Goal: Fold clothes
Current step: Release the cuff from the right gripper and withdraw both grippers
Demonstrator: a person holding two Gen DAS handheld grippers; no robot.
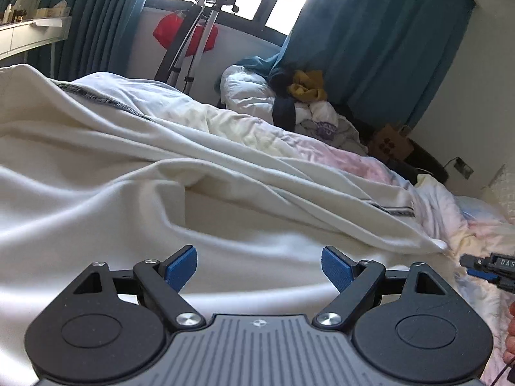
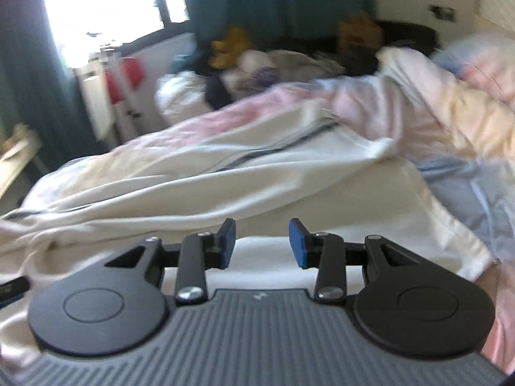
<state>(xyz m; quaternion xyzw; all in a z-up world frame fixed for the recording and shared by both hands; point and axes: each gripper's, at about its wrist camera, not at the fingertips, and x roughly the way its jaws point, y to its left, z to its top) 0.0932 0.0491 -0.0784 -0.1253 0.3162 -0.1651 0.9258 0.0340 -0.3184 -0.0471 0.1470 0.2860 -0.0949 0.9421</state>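
Left gripper [image 1: 259, 265], right gripper [image 2: 262, 244] — jaws wide, empty; cream garment [image 1: 128, 177] — right view blurred.

We see a cream-white garment [image 1: 135, 173] with dark striped trim, rumpled in broad folds across the lower and middle frame of the left wrist view. In the right wrist view it [image 2: 257, 173] stretches diagonally, blurred, from lower left toward centre right.

Right gripper [image 2: 262, 244] jaws apart, nothing between, low over cream garment [image 2: 257, 173] with dark stripe; pastel bedding [image 2: 450, 109] behind; blurred.
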